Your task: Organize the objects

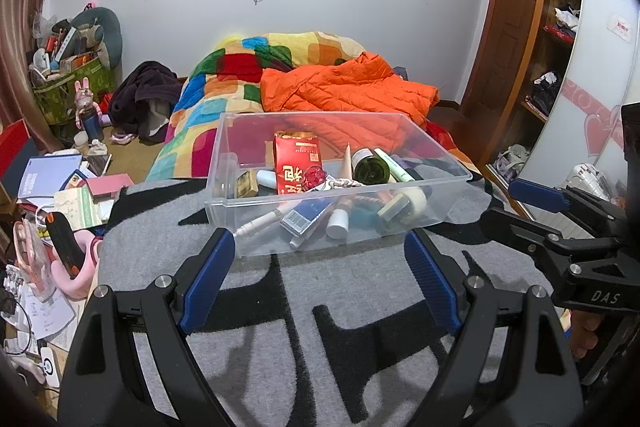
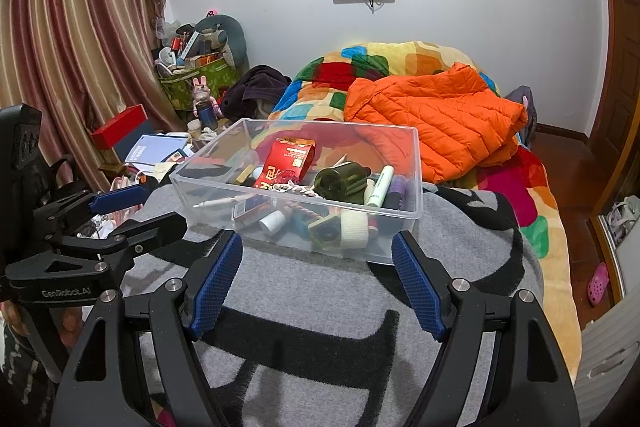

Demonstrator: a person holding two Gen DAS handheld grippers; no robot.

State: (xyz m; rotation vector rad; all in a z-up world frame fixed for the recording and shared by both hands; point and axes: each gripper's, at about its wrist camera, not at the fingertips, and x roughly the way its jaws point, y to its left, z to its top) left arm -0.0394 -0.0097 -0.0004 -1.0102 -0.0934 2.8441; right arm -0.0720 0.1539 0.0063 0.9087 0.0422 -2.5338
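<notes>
Sitting on a grey-and-black blanket (image 1: pixel 320 307) is a clear plastic bin (image 1: pixel 452 183), dead centre in both wrist views, and it's pretty stuffed. There's a red packet (image 1: pixel 298 163) standing tilted near the middle, a dark green bottle (image 1: pixel 370 167) lying on its side to the right of it, a pale green tube (image 1: pixel 394 165) next to that, plus a blue-and-white tube (image 1: pixel 306 221), a white pen-like stick (image 1: pixel 260 225) and a twisted rope thing (image 1: pixel 344 183) down on the bottom. More small bits are in there that I can't make out.

The left gripper (image 1: pixel 320 259) hangs just in front of the bin's near wall, low in the frame, jaws spread wide with nothing between them. Same deal for the right gripper (image 2: pixel 318 259): released, empty, blue pads either side of the bin's near edge but not touching it. An orange puffer jacket (image 1: pixel 348 87) lies on the colourful quilt (image 1: pixel 240 67) behind the bin, upper middle of the frame.
</notes>
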